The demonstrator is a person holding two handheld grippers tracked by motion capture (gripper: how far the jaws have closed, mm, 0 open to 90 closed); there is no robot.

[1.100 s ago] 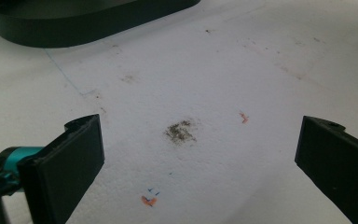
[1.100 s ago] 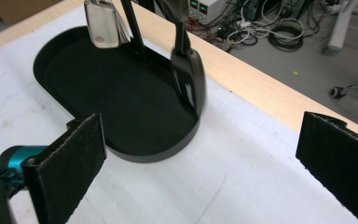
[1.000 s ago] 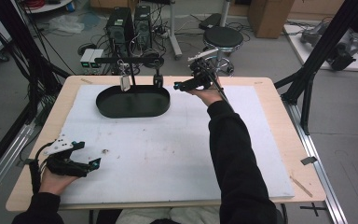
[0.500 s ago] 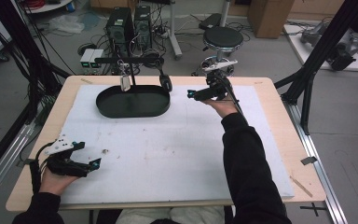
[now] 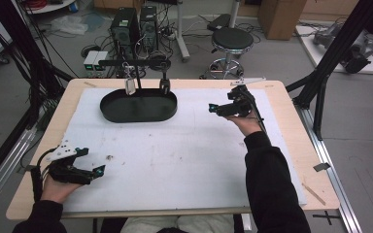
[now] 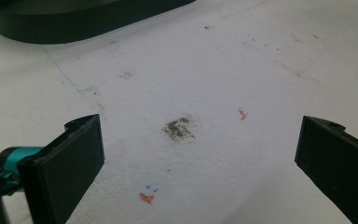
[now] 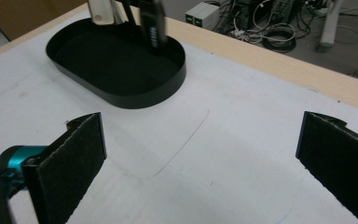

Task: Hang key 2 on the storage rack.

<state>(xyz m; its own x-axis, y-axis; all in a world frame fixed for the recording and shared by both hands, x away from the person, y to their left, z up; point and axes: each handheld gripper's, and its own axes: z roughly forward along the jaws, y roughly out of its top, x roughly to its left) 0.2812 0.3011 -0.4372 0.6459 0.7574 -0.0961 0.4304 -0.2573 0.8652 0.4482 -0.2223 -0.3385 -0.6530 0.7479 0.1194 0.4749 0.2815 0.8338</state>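
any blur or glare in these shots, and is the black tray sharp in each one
High view: even light, no glare, black tray fairly sharp. Left gripper view: white mat sharp, tray rim at top slightly soft. Right gripper view: tray clear, the hanging items above it blurred, left jaw edge smeared.

On the table sit one black oval tray (image 5: 138, 112), two grippers, left (image 5: 90, 171) and right (image 5: 212, 107), and seemingly two items (image 5: 130, 86) hanging over the tray.
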